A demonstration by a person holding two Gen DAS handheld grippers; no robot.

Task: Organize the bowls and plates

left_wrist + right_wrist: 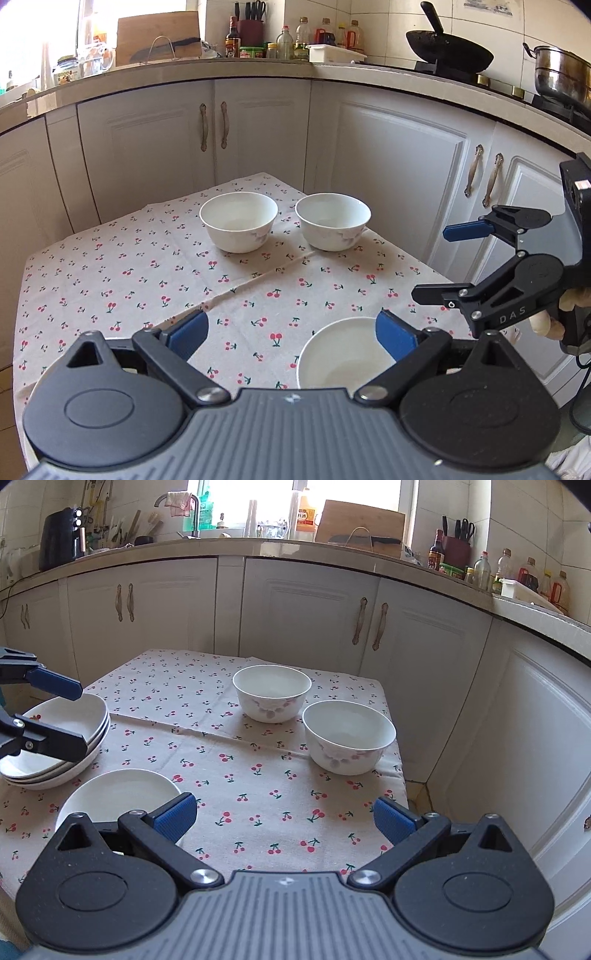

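The letters "DAS" stand in pale capitals on the black lower arm of the right gripper [430,264], seen from the left wrist view. Labels on the bottles [232,38] along the counter [258,68] are too small and blurred to read.

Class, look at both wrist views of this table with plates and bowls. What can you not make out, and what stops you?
- Plate stack, right wrist view: the left gripper and the left picture edge hide part of it, so the count stays uncertain; out of frame in the left wrist view.
- Single plate: its near rim lies behind the camera's own gripper body in both views.
- Bottles on the counter: labels too small to read.
- Wok, pot: contents not visible.
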